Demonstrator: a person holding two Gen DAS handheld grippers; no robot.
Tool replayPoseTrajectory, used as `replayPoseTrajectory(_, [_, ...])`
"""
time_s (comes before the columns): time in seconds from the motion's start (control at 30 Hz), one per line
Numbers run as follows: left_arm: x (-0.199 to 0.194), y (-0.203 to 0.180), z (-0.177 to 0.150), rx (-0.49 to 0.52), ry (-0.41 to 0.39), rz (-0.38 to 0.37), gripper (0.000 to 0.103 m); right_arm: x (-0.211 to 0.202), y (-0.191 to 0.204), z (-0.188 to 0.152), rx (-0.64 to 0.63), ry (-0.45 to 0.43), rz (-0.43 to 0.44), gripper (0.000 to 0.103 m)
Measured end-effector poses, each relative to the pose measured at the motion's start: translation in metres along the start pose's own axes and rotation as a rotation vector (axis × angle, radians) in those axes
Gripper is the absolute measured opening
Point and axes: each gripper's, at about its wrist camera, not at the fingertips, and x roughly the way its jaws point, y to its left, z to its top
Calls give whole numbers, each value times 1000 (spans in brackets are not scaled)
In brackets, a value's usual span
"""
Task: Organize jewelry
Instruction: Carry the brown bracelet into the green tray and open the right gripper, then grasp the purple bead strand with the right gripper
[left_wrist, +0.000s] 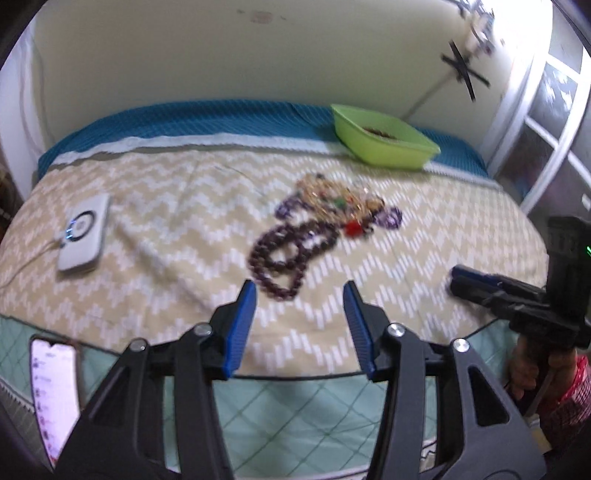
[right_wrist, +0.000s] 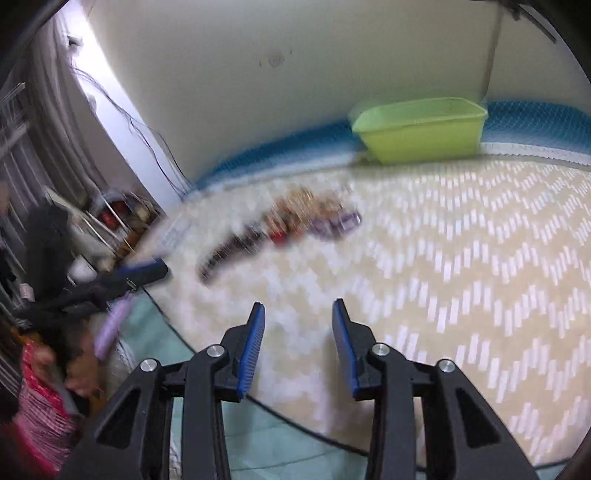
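Note:
A tangled pile of jewelry (left_wrist: 325, 221) lies on the zigzag-patterned bedspread (left_wrist: 184, 192): dark purple bead strands, gold chains, violet pieces and a red bit. My left gripper (left_wrist: 300, 291) hovers just short of the bead strands, open, with nothing between its blue pads. A green plastic bin (left_wrist: 384, 136) stands behind the pile near the wall, with something dark inside. In the right wrist view the jewelry (right_wrist: 288, 225) is blurred and lies ahead and to the left of my right gripper (right_wrist: 299, 305), which is open and empty. The green bin (right_wrist: 421, 129) is far ahead.
A white power bank (left_wrist: 86, 232) with a cable lies at the left of the bed. A lit phone (left_wrist: 55, 391) sits at the near left edge. My right gripper (left_wrist: 456, 278) shows at the right, my left gripper (right_wrist: 160, 267) at the left. A window frame (left_wrist: 546, 122) stands right.

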Motion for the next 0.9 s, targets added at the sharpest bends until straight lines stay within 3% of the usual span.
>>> replayPoseTrajectory(0.03, [5,-3,-1,11,2,7,47,-8,-7,2,38,-53,15,24])
replayPoseTrajectory(0.23, [47,0,7,2,64,107,45,-9,-23,3,122,-53,49,24])
replayPoseTrajectory(0.33, [41,4,15,4,35,76,44,1,-18,18,71,-7,37,24])
replayPoseTrajectory(0.47, [44,-7,40,45,-15,32,44,25,-12,73,-31,29,-18,24])
replayPoseTrajectory(0.57, [67,-18,60,69,5,16,44,64,-15,108,-92,73,-104,19])
replayPoseTrajectory(0.63, [87,-21,65,82,45,20,44,80,-19,113,-116,126,-95,12])
replayPoseTrajectory(0.67, [98,-22,61,94,96,-1,40,80,-17,110,-151,129,-92,12])
replayPoseTrajectory(0.77, [88,-30,43,188,94,-8,37,63,-7,89,-241,178,-55,11])
replayPoseTrajectory(0.9, [49,-24,11,192,168,-168,37,22,1,47,-306,247,18,11])
